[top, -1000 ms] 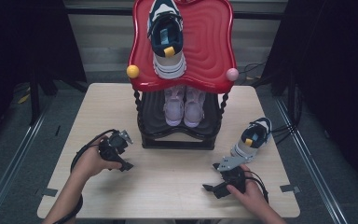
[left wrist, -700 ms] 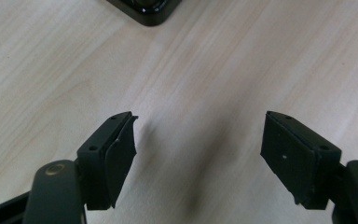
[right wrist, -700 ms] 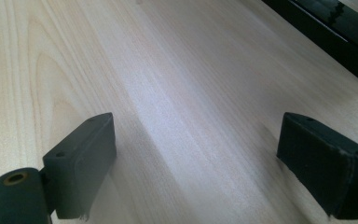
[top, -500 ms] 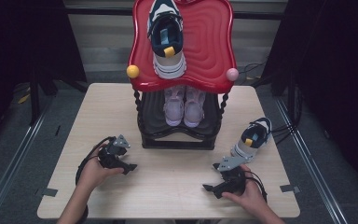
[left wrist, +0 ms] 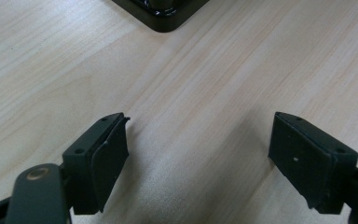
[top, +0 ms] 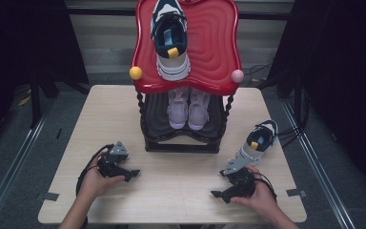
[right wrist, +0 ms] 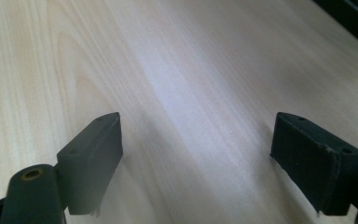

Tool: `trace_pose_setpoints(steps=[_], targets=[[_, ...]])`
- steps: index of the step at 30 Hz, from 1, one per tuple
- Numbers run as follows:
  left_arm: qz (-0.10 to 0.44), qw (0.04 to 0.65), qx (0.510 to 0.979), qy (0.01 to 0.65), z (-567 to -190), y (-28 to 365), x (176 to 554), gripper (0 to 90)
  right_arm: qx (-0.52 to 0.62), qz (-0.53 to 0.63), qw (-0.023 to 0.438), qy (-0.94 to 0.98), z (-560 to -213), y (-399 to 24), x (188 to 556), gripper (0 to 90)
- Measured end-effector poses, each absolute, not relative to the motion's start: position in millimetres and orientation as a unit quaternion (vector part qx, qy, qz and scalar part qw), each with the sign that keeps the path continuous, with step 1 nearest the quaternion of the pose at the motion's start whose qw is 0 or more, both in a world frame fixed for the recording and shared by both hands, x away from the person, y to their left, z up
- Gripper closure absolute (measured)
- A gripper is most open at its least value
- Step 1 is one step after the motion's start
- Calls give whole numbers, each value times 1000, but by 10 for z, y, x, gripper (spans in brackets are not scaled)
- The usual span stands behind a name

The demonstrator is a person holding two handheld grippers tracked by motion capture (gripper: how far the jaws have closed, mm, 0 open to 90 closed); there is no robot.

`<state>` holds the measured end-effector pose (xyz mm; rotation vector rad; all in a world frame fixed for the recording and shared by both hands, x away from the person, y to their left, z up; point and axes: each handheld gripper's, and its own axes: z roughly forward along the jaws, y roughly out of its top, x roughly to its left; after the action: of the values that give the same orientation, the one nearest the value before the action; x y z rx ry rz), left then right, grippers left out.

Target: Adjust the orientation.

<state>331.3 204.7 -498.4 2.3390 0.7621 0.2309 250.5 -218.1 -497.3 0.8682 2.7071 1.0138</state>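
the wooden table [top: 124,114] fills the middle of the high view, and at its upper centre stands the two-tier shoe rack [top: 183,138], its red top shelf [top: 219,57] carrying one navy and white sneaker [top: 170,40] toe-down toward the camera, with a pale pink pair [top: 188,107] on the black lower shelf. the matching loose sneaker [top: 257,143] lies on the table at centre right, just above the right gripper [top: 221,190] and apart from it. that gripper rests low at lower right; its jaws stand well apart with bare wood between them, having just narrowed a little. the left gripper [top: 132,172] sits at lower left, near the rack's base corner [left wrist: 168,21]; its jaws are also wide apart over bare table and have just been opening. the likely risk is in the pickup: a pinch on the soft collar or tongue could let the shoe sag or twist free, and a lift toward the top shelf could bump the red rim and rock the rack or knock the sneaker already there.
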Motion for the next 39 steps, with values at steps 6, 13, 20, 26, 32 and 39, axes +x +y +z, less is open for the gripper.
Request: trace_pose_setpoints(steps=[6,13,20,26,32,39], targets=[[101,350,886,286,-5034,2078,3291,141,281,319,39,904,-4903,-2218,2489,164],[108,377,877,277,-5092,2122,3270,119,303,315,31,899,-4714,-2391,2537,167],[107,376,878,275,-5093,2118,3278,110,315,303,23,899,-4543,-2572,2588,179],[107,376,878,275,-5093,2119,3280,109,320,277,16,906,-4391,-2690,2652,208],[107,376,879,274,-5093,2118,3280,107,321,245,7,915,-4289,-2746,2711,220],[105,376,878,275,-5094,2117,3279,107,315,202,-11,927,-4106,-2772,2743,253]])
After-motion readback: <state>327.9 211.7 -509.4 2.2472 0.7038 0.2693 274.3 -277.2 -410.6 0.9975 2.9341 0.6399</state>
